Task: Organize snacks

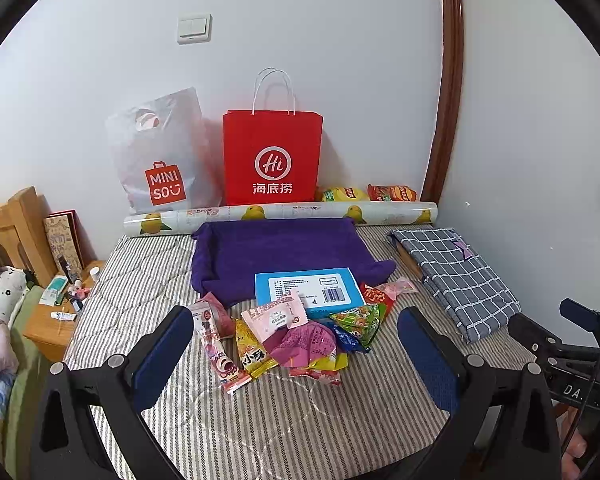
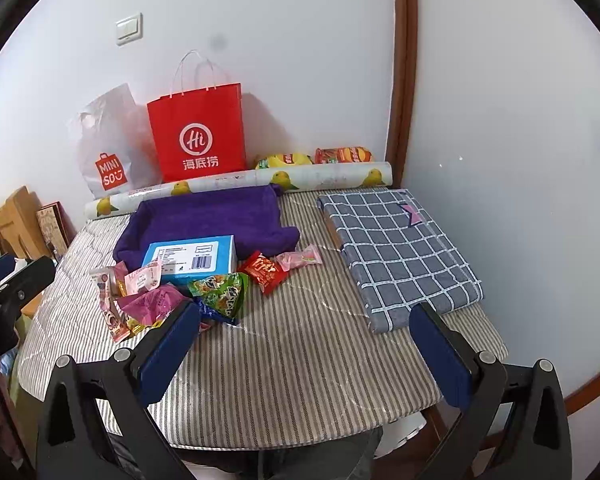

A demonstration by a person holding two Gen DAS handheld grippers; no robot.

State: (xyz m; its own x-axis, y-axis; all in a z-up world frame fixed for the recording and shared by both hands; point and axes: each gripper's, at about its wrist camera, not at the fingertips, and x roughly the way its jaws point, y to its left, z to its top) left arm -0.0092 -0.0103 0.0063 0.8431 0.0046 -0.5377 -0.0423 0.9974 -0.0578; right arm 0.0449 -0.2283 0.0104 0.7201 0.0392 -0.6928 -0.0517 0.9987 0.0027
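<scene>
A grey-striped cloth tabletop [image 2: 300,360] against a white wall carries a loose heap of bright foil snack packets [image 1: 300,336], just in front of a shallow purple fabric tray [image 1: 276,252]. The tray holds only a blue box [image 1: 310,288], so sorting looks unstarted. The left gripper [image 1: 296,360] and right gripper [image 2: 306,356] hover with fingers apart, empty.

A pile of small foil snack packets [image 1: 296,340] lies mid-frame on the striped quilted tabletop [image 1: 284,412], before a flat blue cardboard box [image 1: 309,289] resting on a purple folded towel [image 1: 280,252]; a red paper carrier bag [image 1: 273,158] stands behind.
</scene>
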